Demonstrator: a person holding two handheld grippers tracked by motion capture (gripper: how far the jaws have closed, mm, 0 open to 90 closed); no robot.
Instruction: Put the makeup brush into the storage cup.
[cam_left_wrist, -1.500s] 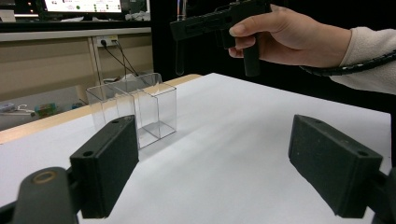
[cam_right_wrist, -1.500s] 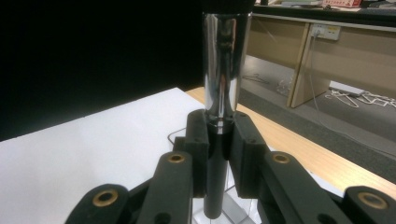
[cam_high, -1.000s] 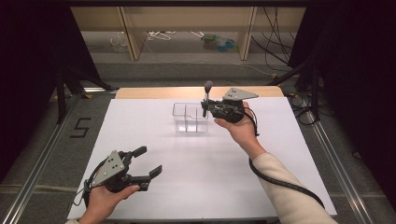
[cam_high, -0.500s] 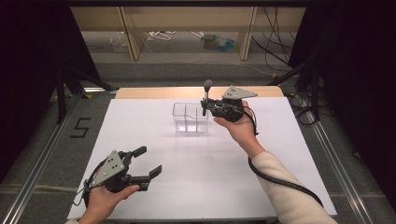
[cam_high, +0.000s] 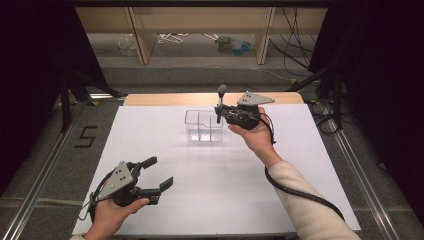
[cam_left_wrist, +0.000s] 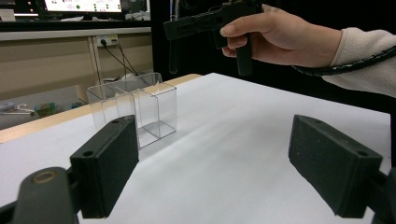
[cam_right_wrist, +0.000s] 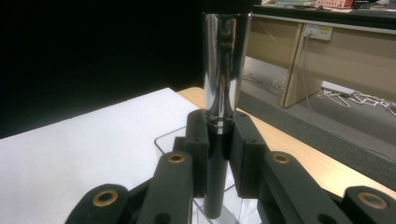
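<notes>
White table (cam_high: 150, 135); right tongs (cam_high: 220, 109) around upright tube (cam_high: 220, 102).

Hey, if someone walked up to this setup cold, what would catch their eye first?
Probably the right gripper, shut on a shiny upright tube and held in the air above the clear two-compartment box at the far middle of the white table. Next, the left gripper at the near left edge, jaws wide open with nothing between them, pointing toward that box.
</notes>
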